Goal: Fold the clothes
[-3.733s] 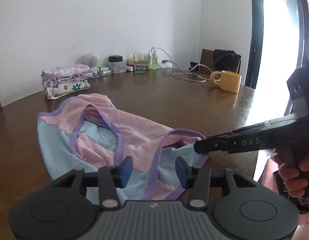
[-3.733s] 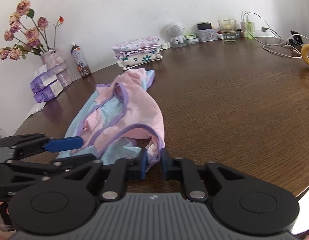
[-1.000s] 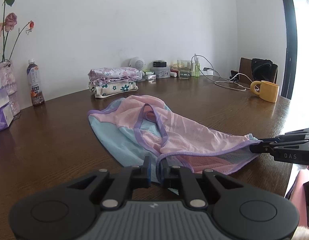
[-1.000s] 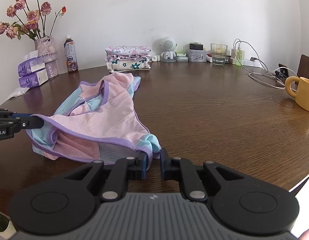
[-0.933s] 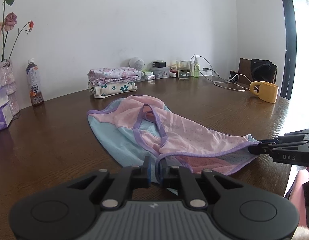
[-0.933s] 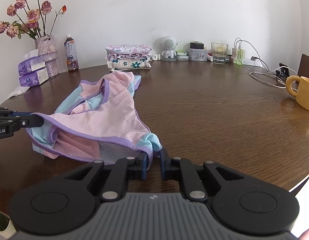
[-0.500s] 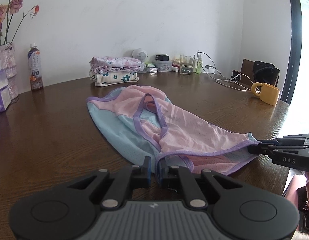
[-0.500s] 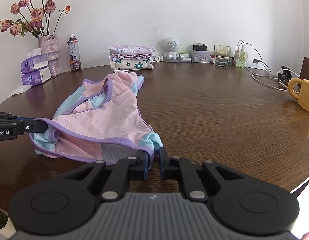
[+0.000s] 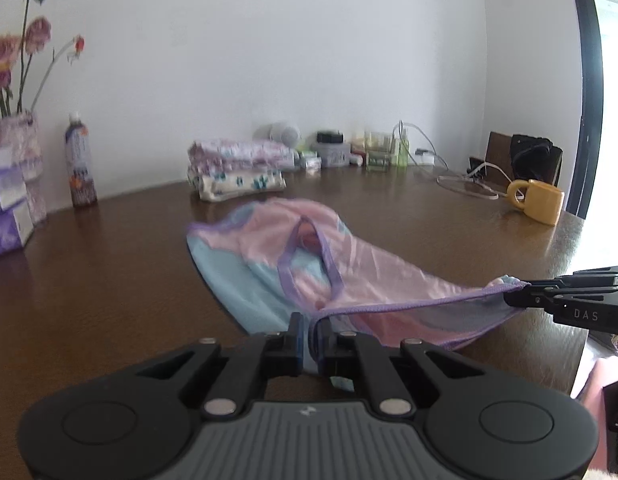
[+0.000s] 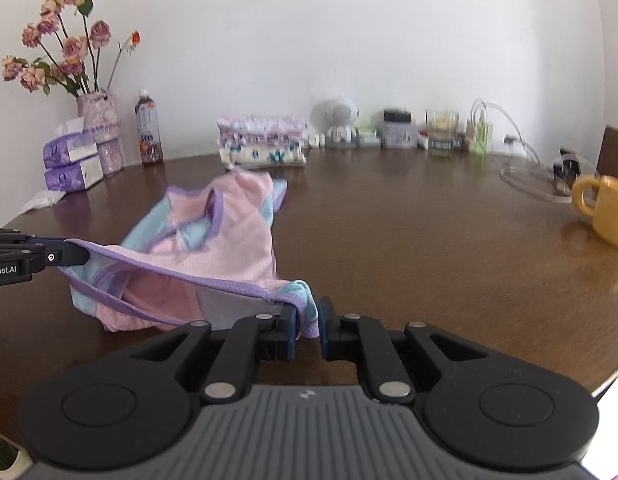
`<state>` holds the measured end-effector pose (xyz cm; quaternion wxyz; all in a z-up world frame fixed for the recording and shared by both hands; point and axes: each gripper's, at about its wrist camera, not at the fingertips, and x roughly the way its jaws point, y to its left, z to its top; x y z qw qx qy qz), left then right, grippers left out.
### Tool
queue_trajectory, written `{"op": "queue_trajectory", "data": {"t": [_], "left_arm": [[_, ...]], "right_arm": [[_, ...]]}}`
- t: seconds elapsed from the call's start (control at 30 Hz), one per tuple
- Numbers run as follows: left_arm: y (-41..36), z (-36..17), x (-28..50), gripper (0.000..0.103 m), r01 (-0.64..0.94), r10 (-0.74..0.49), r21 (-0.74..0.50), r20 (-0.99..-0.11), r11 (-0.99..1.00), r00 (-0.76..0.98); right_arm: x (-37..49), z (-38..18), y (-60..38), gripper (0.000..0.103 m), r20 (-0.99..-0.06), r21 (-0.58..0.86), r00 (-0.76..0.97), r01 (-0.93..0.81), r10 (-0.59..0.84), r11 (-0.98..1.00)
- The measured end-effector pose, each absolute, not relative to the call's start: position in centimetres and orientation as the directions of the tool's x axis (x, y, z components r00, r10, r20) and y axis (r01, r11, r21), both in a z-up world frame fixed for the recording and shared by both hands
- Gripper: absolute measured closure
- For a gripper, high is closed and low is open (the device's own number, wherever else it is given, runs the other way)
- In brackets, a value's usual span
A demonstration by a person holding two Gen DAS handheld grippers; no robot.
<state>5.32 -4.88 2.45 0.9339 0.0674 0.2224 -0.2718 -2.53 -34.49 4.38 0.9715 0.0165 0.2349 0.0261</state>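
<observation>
A pink and light-blue garment with purple trim lies stretched over the brown table. My left gripper is shut on its near hem corner. My right gripper is shut on the other hem corner, and the purple hem runs taut between the two, lifted a little off the wood. The right gripper enters the left wrist view from the right. The left gripper enters the right wrist view from the left. The garment's far end rests on the table.
A stack of folded clothes sits at the back by the wall. A yellow mug stands at the right, cables behind it. A vase of roses, a bottle and tissue packs line the left. Small items crowd the back.
Both grippers have risen with the hem corners, pulling the purple hem tight and lifting the near edge off the table. The views have tilted upward.
</observation>
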Motion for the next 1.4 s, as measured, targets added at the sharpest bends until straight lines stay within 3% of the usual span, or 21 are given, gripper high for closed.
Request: {"op": "queue_trajectory", "data": {"t": [0.27, 0.77, 1.03, 1.27, 1.4], "left_arm": [[-6.4, 9.5, 7.1, 0.100, 0.509, -0.463, 0.141, -0.265, 0.849, 0.846], [-4.8, 32.9, 10.2, 0.100, 0.210, -0.226, 0.124, 0.142, 0.970, 0.964], [-3.7, 39.6, 6.5, 0.100, 0.146, -0.182, 0.172, 0.217, 0.974, 0.959], [-3.3, 43.7, 6.9, 0.100, 0.077, -0.129, 0.208, 0.249, 0.975, 0.960], [-2.4, 44.7, 9.8, 0.100, 0.064, -0.105, 0.186, 0.219, 0.980, 0.970]], "right_arm": [[0.3, 12.3, -34.9, 0.093, -0.263, -0.037, 0.964, -0.053, 0.041, 0.998], [7.8, 38.5, -30.3, 0.101, 0.094, -0.123, 0.992, -0.076, 0.088, 0.990], [6.7, 44.9, -29.5, 0.101, 0.165, -0.135, 0.977, -0.115, 0.137, 0.984], [9.4, 48.3, -28.2, 0.101, 0.153, -0.137, 0.972, -0.159, 0.180, 0.978], [11.8, 49.3, -27.0, 0.101, 0.130, -0.138, 0.969, -0.191, 0.209, 0.972]]}}
